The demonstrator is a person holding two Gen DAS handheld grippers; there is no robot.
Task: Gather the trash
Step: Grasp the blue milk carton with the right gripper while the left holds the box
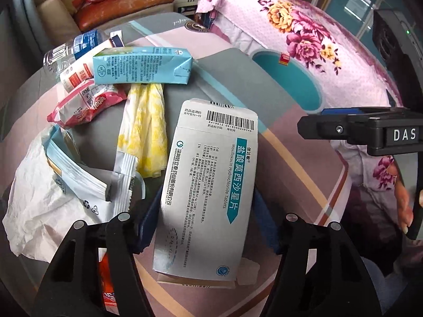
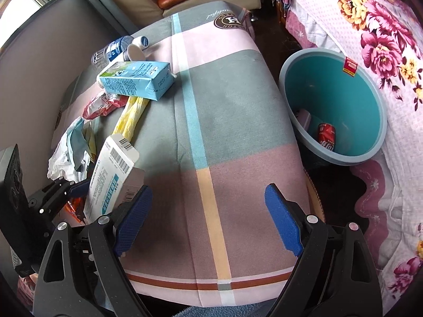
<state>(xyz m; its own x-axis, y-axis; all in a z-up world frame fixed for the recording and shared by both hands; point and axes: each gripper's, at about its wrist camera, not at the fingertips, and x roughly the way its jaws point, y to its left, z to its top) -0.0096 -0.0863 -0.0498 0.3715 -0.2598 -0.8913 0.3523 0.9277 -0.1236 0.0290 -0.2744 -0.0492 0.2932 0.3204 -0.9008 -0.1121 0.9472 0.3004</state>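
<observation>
— Where's the medicine box (image 1: 208,185)?
— Between the left gripper (image 1: 203,227) jaws, above the counter (image 2: 224,111). The carton (image 2: 137,79), bottle (image 2: 113,49) and wrappers (image 2: 103,105) lie behind it.
— And the bin (image 2: 341,105)?
— Right of the counter, a can (image 2: 326,136) inside.

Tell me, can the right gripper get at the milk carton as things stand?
Probably yes. The right gripper is open and holds nothing, and bare cloth lies between it and the milk carton, which sits atop the trash pile, nothing covering it.

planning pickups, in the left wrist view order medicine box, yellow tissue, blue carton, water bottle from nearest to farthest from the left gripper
1. medicine box: between the left gripper pads.
2. yellow tissue: just beyond, to the left.
3. blue carton: farther back, left.
4. water bottle: farthest, behind the carton.
</observation>
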